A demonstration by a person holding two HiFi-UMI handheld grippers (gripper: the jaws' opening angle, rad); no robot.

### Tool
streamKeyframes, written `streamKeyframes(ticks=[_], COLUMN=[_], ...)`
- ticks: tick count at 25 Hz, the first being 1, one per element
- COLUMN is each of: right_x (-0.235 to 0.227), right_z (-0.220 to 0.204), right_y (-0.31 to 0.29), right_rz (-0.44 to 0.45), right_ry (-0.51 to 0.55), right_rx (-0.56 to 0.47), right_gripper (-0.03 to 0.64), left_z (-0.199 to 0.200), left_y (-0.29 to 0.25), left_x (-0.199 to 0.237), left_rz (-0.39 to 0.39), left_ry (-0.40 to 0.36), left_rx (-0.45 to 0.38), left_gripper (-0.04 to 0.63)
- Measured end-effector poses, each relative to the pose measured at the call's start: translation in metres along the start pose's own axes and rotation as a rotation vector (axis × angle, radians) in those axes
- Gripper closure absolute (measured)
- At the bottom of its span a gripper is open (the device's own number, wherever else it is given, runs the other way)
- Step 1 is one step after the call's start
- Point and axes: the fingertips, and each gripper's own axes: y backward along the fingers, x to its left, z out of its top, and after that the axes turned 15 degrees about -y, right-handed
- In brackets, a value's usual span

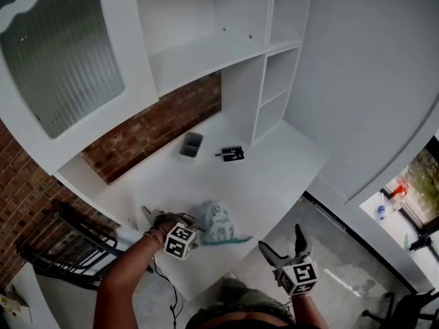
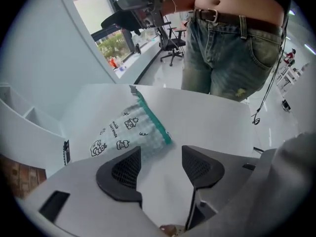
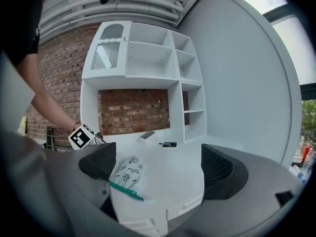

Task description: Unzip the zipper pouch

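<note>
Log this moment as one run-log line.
zipper pouch: lying on desk, ungripped | left gripper: jaws apart, pouch corner just ahead | right gripper: jaws apart, empty, off the desk

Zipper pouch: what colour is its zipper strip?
Teal zipper strip, best seen in the left gripper view.

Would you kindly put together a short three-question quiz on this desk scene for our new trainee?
1. True or false: the zipper pouch lies on the white desk.
2. The pouch's zipper is: A red, B teal, C black.
3. Which one is beside the pouch, the left gripper or the right gripper?

Key: 1 true. 2 B. 3 the left gripper. The right gripper is off the desk's front edge. Both have their jaws apart and hold nothing.
</note>
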Motion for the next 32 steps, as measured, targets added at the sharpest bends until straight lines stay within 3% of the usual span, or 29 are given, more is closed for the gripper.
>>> streamKeyframes(ticks=[6,12,19,23,28,32], right_x=[-0.018,-0.022,-0.031,-0.028,-0.019,-0.014], right_z=[-0.006,-0.002,-0.003,-0.005,-0.007,-0.007], right_y=[-0.008,-0.017,-0.021,-0.026,-0.034,-0.037], right_rz=[-0.044,-0.054,-0.073,-0.063,-0.028,-0.006], right_ry=[-0.022,-0.046,-0.047,-0.046,-0.037,-0.034], right_rx=[0.012,0.008,0.02,0.027,0.042,0.044], right_gripper=[0.081,0.081,0.081,0.081,0.081,0.081], left_z=[-0.006,-0.005,-0.004,0.0,0.018,0.033], left_y=[-0.018,-0.034,-0.043,-0.042,-0.036,-0.02], left_x=[0.01,0.017,0.01,0.003,0.007,0.02], left_rz=[-0.052,-0.09,-0.167,-0.155,-0.096,-0.024], left_ry=[-0.089,-0.116,-0.134,-0.015,0.23,0.301], left_rx=[0.001,-0.029,-0.038,-0.07,-0.168,-0.223], left_gripper=[0.337,0.341,0.423,0.564,0.583,0.584])
